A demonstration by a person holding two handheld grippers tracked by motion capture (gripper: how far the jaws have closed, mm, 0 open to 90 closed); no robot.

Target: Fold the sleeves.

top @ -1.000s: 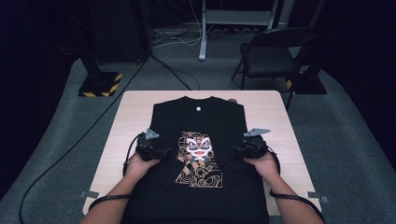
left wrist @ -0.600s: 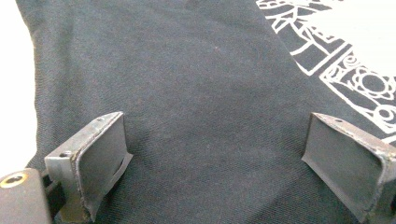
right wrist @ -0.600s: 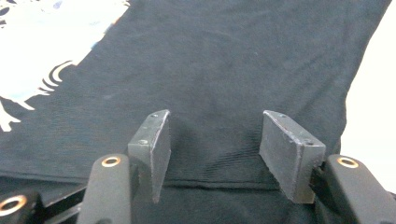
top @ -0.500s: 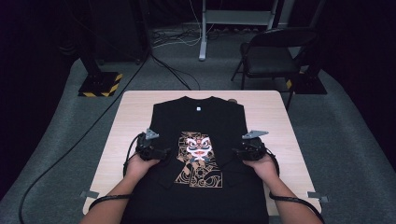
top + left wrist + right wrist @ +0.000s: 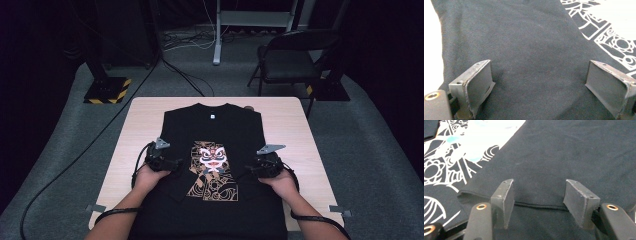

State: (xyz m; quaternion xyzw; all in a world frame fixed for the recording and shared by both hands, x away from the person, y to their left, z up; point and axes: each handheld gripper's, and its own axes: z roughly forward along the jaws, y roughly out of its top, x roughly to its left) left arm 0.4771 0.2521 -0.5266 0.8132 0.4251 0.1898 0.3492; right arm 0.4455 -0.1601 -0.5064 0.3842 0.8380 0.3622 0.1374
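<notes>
A black T-shirt (image 5: pixel 225 130) lies flat on the wooden table (image 5: pixel 145 120), collar away from me, with a white and orange lion-face print (image 5: pixel 212 165) on its chest. Both long sides look folded inward. My left gripper (image 5: pixel 175 164) rests low over the shirt's left part, pointing right. Its jaws (image 5: pixel 539 85) stand wide open over plain black cloth. My right gripper (image 5: pixel 250 169) sits at the shirt's right side, pointing left. Its jaws (image 5: pixel 537 197) are partly apart, and a folded cloth edge (image 5: pixel 536 206) runs across between them, untouched by the pads.
A dark folding chair (image 5: pixel 292 60) stands beyond the table's far right corner. A stand base with yellow-black stripes (image 5: pixel 106 90) sits on the carpet at far left, and a thick cable (image 5: pixel 75 160) runs past the table's left side. Bare tabletop flanks the shirt.
My right gripper has slid slightly back toward the person. The left gripper and the shirt have kept still.
</notes>
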